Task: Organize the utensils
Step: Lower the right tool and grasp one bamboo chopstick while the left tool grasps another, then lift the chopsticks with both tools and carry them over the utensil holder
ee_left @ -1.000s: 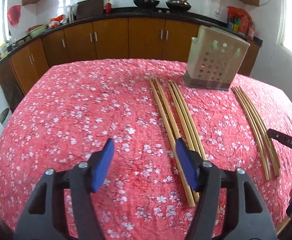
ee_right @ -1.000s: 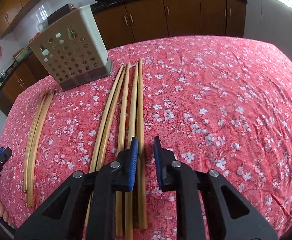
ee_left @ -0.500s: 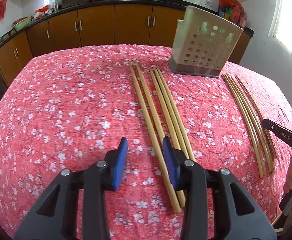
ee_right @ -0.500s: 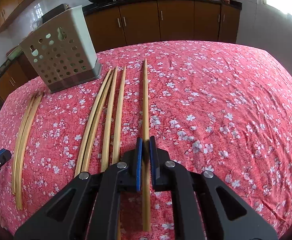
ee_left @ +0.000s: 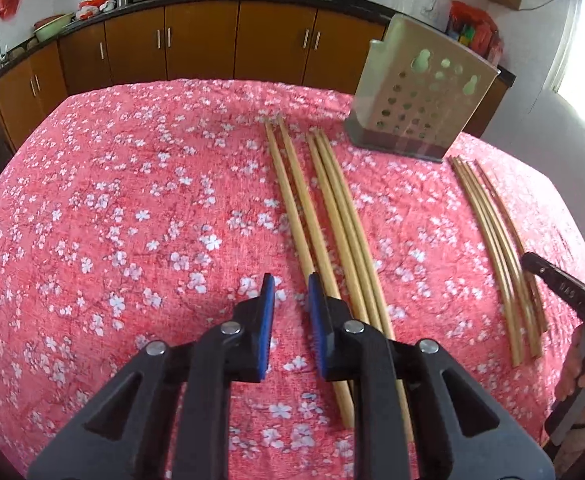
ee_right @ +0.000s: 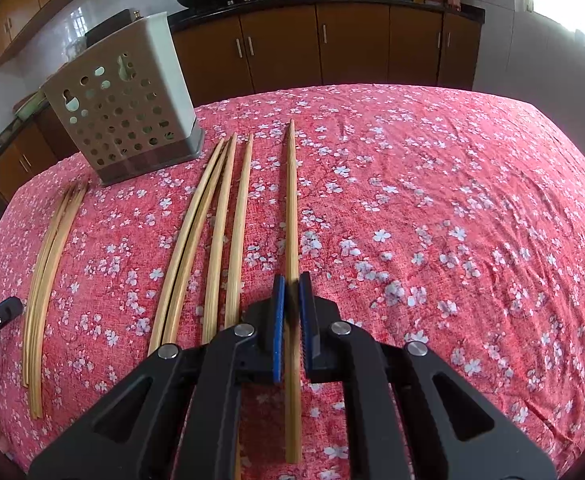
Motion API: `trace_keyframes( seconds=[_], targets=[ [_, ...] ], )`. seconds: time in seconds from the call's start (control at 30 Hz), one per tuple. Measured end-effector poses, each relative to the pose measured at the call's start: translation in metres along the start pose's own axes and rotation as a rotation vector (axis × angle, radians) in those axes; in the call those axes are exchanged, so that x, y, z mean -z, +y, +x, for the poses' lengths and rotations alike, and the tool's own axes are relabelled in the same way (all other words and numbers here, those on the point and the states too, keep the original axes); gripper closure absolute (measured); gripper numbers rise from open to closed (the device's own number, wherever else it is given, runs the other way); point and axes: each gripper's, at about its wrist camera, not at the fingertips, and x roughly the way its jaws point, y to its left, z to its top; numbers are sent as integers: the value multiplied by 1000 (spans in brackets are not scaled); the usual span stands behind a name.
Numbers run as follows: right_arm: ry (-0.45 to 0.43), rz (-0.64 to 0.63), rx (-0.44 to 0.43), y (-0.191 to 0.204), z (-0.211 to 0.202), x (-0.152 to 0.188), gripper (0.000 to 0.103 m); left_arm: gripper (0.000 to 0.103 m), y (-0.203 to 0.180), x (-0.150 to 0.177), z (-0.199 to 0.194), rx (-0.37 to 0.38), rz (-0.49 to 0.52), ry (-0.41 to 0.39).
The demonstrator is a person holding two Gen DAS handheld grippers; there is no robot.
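Through the left wrist camera, my left gripper (ee_left: 289, 288) is closing on nothing but flowered tablecloth (ee_left: 132, 220), with a bundle of chopsticks (ee_left: 332, 216) just beside it, nearer me than the perforated holder (ee_left: 420, 108). Through the right wrist camera, my right gripper (ee_right: 291, 292) is clamped on a single chopstick (ee_right: 291, 200), lying right of the holder (ee_right: 124, 116).
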Motion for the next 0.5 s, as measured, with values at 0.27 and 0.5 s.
trace_keyframes(
  seconds=[0.27, 0.5],
  targets=[
    [-1, 3, 0, 0, 0, 0, 95, 90, -18, 2, 12, -49, 78, 36],
    [-11, -11, 5, 0, 0, 1, 95, 95, 10, -16, 21, -104, 31, 19]
  ],
)
